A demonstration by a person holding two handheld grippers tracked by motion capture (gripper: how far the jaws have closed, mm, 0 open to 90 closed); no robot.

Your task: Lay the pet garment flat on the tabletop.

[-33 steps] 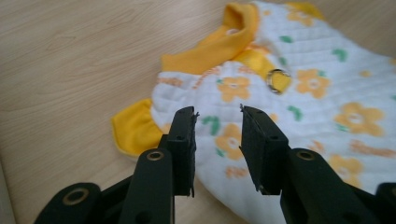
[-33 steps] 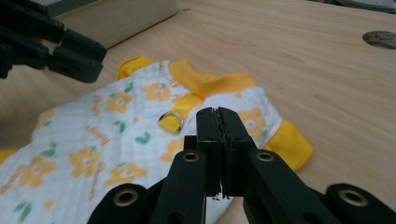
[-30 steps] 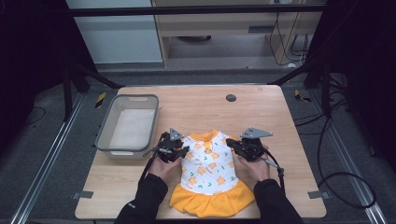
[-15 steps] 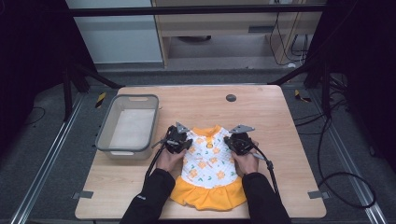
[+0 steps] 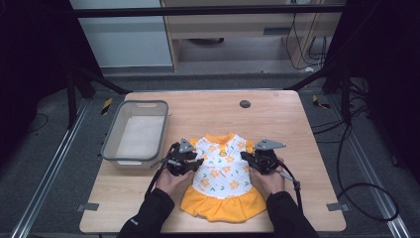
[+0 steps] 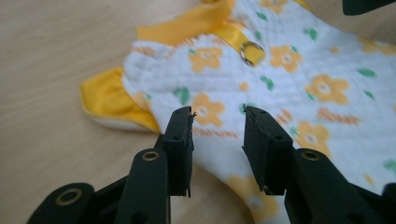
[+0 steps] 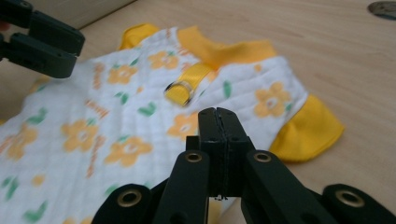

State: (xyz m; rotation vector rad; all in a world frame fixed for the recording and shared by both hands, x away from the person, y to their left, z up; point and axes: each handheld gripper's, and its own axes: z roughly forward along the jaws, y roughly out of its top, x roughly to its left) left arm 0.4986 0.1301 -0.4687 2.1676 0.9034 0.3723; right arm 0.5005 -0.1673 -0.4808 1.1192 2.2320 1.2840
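Left gripper (image 5: 184, 159) sits at one side of the little flowered dress (image 5: 223, 173). Its jaws have just been opening, and there is a gap between them over the white cloth. Right gripper (image 5: 258, 157) sits at the other side with its jaws pressed tight together. Both sit over the dress, which lies flat on the wooden table (image 5: 277, 114), beside the grey bin (image 5: 136, 131).

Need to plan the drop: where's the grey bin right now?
In the high view the grey bin sits on the table's left side, just left of the little dress, beside the left gripper.
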